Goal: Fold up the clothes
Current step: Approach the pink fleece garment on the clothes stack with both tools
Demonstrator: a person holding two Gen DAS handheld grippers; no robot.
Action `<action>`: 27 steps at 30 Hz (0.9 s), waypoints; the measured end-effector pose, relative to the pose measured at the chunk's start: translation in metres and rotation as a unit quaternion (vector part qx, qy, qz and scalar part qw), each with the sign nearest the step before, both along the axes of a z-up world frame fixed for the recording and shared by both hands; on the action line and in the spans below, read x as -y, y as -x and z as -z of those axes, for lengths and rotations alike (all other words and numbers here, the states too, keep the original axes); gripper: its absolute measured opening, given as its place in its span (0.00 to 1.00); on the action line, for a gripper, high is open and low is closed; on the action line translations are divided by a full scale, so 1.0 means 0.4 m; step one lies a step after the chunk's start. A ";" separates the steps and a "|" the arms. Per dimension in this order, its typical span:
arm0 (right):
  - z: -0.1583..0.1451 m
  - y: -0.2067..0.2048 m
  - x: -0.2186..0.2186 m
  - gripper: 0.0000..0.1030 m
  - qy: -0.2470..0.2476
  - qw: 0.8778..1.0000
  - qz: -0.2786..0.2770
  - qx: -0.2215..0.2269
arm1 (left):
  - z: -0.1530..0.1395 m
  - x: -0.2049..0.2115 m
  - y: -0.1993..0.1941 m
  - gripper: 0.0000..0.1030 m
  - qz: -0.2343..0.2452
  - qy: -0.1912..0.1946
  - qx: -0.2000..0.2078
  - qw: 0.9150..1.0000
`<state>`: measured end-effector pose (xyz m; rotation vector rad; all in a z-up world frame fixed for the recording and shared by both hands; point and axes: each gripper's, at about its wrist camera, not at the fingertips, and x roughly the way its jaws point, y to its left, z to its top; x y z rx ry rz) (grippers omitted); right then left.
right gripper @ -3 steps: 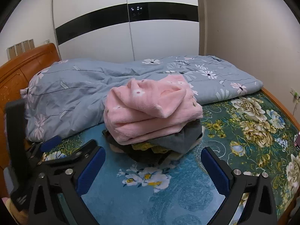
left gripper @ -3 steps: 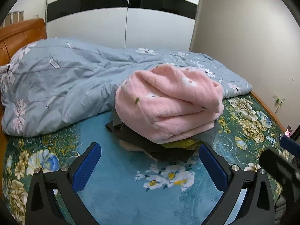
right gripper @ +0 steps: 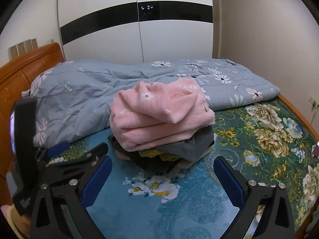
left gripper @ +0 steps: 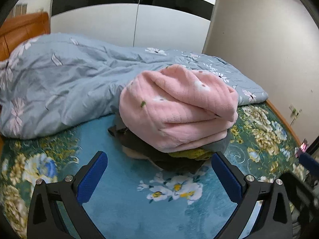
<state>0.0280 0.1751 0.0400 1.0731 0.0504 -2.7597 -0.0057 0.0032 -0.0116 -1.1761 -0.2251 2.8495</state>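
A folded pink fleece garment [left gripper: 177, 111] [right gripper: 159, 115] tops a stack of folded clothes on the bed; beneath it lie a grey piece [right gripper: 185, 145], a yellow piece [left gripper: 189, 153] and dark ones [left gripper: 139, 145]. My left gripper [left gripper: 159, 165] stands open just in front of the stack, nothing between its blue pads [left gripper: 91, 179]. My right gripper [right gripper: 162, 171] is open too, a little short of the stack and empty. The left gripper's body [right gripper: 59, 159] shows at the left of the right wrist view.
A blue-grey floral duvet [left gripper: 69, 87] [right gripper: 99, 91] lies bunched behind the stack. The bed has a teal floral cover [left gripper: 129, 209] [right gripper: 259, 143], an orange wooden headboard [right gripper: 30, 69] at left and a wooden edge at right. A white wardrobe [right gripper: 139, 29] and wall stand behind.
The left wrist view has shifted slightly, with some blur at the edges. The stack and both open grippers look the same.
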 end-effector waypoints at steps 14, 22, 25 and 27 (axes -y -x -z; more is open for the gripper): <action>0.102 0.079 0.002 1.00 -0.013 0.999 0.000 0.030 | 0.081 0.003 0.093 1.00 -0.002 -0.017 0.041 0.999; 0.149 0.159 0.028 1.00 -0.013 0.999 -0.007 0.032 | 0.106 0.035 0.110 1.00 -0.012 -0.014 0.059 0.998; 0.153 0.190 0.047 1.00 -0.009 0.999 -0.019 0.030 | 0.109 0.045 0.115 1.00 -0.016 -0.012 0.064 0.998; 0.155 0.210 0.059 1.00 -0.007 0.999 -0.028 0.028 | 0.110 0.052 0.118 1.00 -0.018 -0.011 0.068 0.997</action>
